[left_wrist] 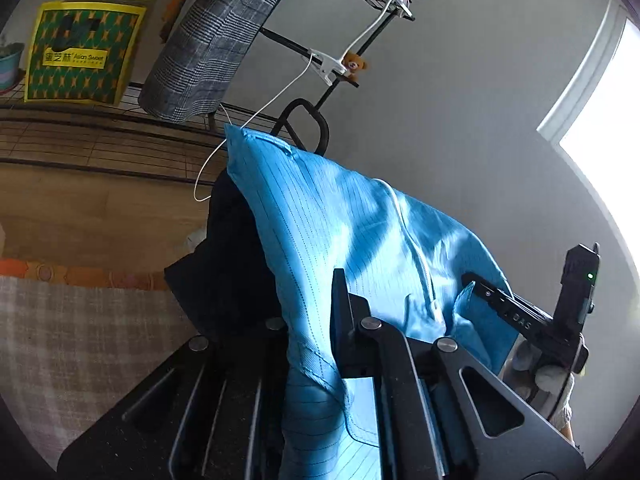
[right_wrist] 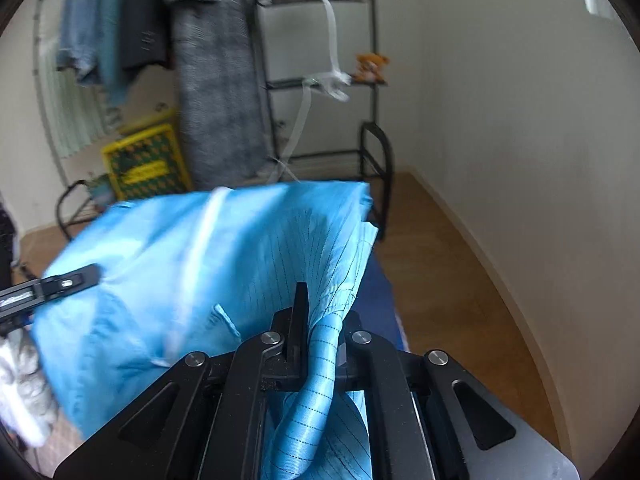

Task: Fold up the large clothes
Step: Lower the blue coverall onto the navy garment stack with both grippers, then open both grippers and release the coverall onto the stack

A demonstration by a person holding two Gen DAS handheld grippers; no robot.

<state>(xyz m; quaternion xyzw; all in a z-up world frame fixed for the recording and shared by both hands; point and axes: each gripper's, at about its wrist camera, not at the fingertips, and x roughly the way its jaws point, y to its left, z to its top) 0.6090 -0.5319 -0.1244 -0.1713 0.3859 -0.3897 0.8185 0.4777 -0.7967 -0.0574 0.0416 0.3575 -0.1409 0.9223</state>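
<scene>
Blue garment (right_wrist: 192, 256) hangs in the air, stretched left to right between both claws. Left gripper (left_wrist: 316, 320) and right gripper (right_wrist: 320, 316) each pinch a bunched edge, jaws nearly closed. Its long axis runs claw to claw; neither hand is nearer.

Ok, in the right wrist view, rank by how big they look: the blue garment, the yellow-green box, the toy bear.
1. Blue garment, by far the largest, though it hangs right at the camera, so nearness inflates it.
2. Yellow-green box, on the floor farther back.
3. Toy bear, on the wire rack, smallest.
</scene>
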